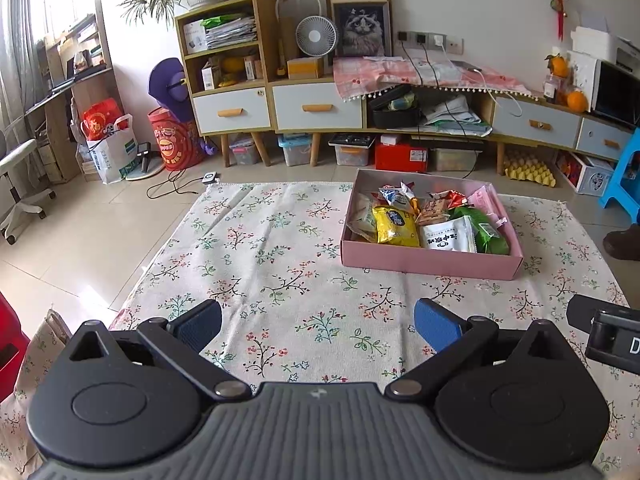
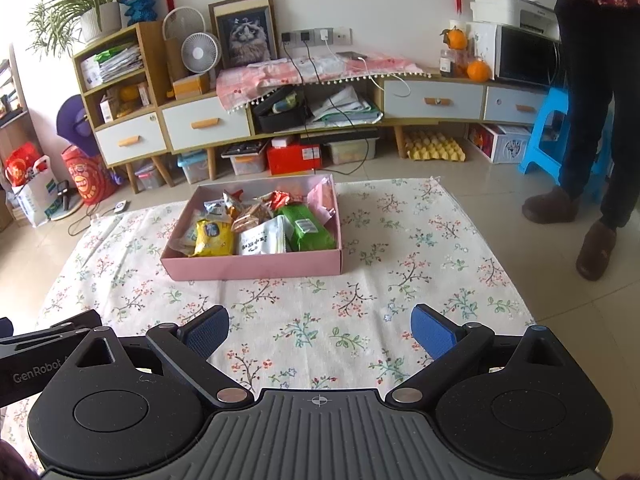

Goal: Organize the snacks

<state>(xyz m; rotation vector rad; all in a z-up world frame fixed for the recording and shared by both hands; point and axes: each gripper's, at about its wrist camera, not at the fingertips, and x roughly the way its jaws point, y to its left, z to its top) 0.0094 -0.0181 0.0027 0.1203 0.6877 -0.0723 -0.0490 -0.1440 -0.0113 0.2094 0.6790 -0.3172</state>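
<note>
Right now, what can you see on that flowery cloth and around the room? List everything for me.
Cloth: one, white with flowers, spread on the tiled floor.
Box: one, pink, open, on the cloth.
Yellow packet: one, front left in the box.
White packet: one, front middle in the box.
Green packet: one, front right in the box.
Other snacks: several, mixed colours, at the back of the box.
Cabinet: one, wood with white drawers, along the wall.
Fan: one, white, on the cabinet.
Stool: one, blue, at right.
Left gripper: black with blue pads, open, above the cloth.
Right gripper: same, open.
</note>
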